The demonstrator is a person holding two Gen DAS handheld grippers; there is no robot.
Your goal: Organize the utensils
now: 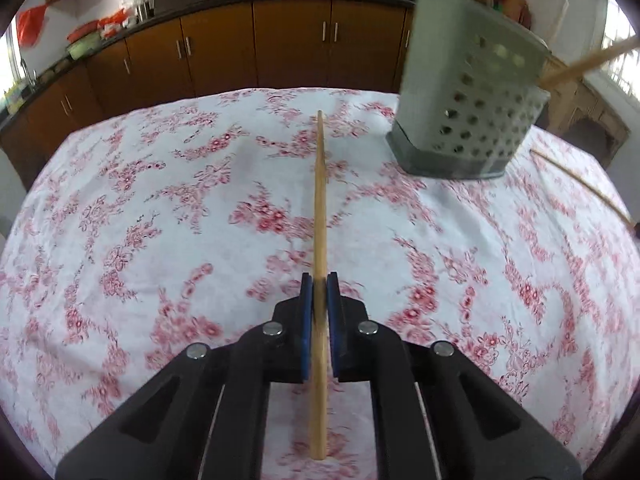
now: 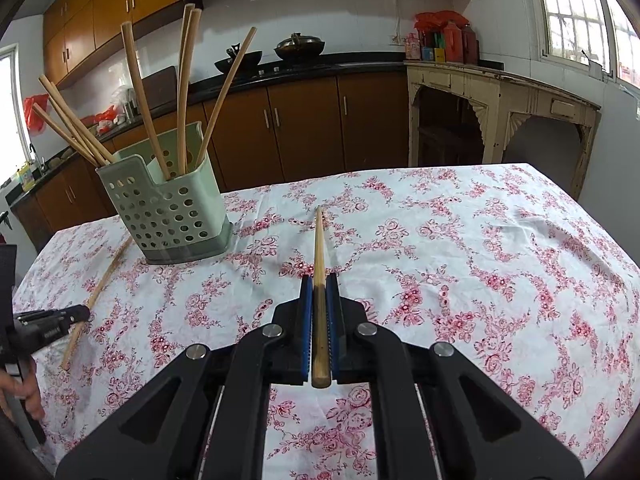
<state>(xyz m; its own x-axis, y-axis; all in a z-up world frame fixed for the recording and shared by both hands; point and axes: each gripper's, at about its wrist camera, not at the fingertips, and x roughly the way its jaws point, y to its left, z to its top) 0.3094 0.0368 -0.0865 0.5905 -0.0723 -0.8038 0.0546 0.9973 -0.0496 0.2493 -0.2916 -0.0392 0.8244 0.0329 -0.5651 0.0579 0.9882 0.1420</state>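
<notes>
In the left wrist view my left gripper (image 1: 319, 280) is shut on a wooden chopstick (image 1: 319, 208) that runs straight ahead, low over the floral tablecloth (image 1: 160, 220). The right wrist view shows that same gripper (image 2: 82, 314) at the far left, gripping the chopstick (image 2: 104, 280) beside the holder. My right gripper (image 2: 319, 280) is shut on another chopstick (image 2: 319, 240), its tip pointing forward over the cloth. The green perforated holder (image 2: 168, 208) stands at the back left with several chopsticks (image 2: 144, 100) leaning in it. It also appears at the upper right for the left gripper (image 1: 468, 112).
A person's hand (image 2: 28, 392) holds the left gripper's handle at the left edge. Brown kitchen cabinets (image 2: 304, 128) and a dark counter with pans run behind the table. A worn cream side table (image 2: 500, 100) stands at the back right. A thin stick (image 1: 584, 188) shows right of the holder.
</notes>
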